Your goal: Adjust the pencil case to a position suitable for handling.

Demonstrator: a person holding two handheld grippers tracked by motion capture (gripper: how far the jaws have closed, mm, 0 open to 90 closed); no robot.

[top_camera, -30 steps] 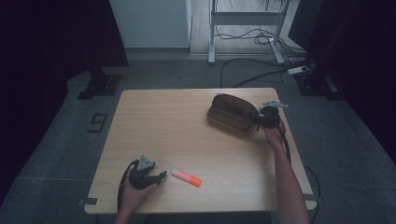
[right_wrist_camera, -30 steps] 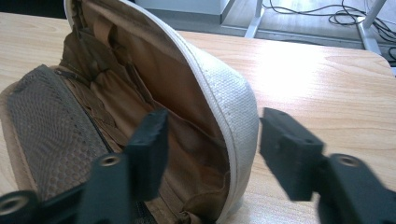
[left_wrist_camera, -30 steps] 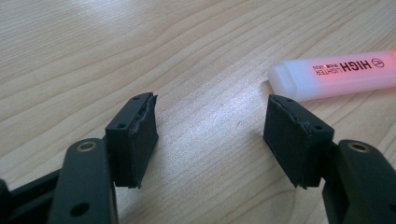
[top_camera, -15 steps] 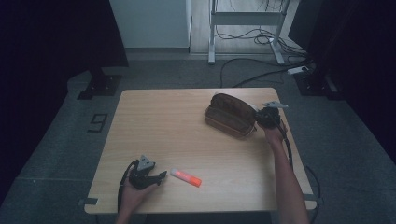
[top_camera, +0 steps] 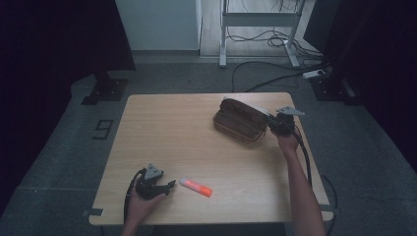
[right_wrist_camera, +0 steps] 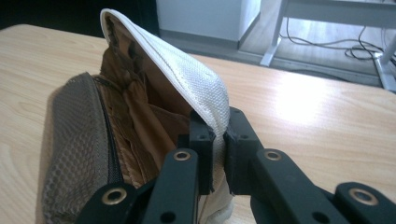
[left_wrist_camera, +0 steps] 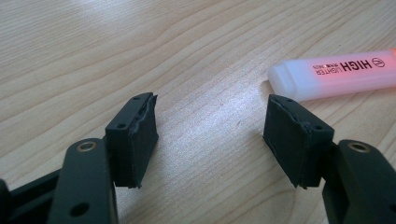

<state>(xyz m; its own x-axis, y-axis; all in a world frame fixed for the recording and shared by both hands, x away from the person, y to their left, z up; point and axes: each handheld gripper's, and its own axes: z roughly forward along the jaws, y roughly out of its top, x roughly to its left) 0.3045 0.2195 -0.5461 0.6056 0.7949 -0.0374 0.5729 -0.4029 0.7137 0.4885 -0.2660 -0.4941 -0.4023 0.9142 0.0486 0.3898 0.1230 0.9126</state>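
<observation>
A brown mesh pouch lies unzipped at the table's right back, its tan lining showing in the right gripper view. My right gripper has just been closing and now pinches the pouch's white side panel at its near end. An orange-pink highlighter lies near the front edge. My left gripper rests on the wood just left of it, open, with bare table between its pads.
The wooden table stands on a grey floor. Behind it are a white cabinet, a metal frame and loose cables. Dark screens flank both sides.
The right gripper's jaws have come together on the pouch's white edge, and the pouch has shifted slightly left. The left hand and the highlighter have stayed put.
</observation>
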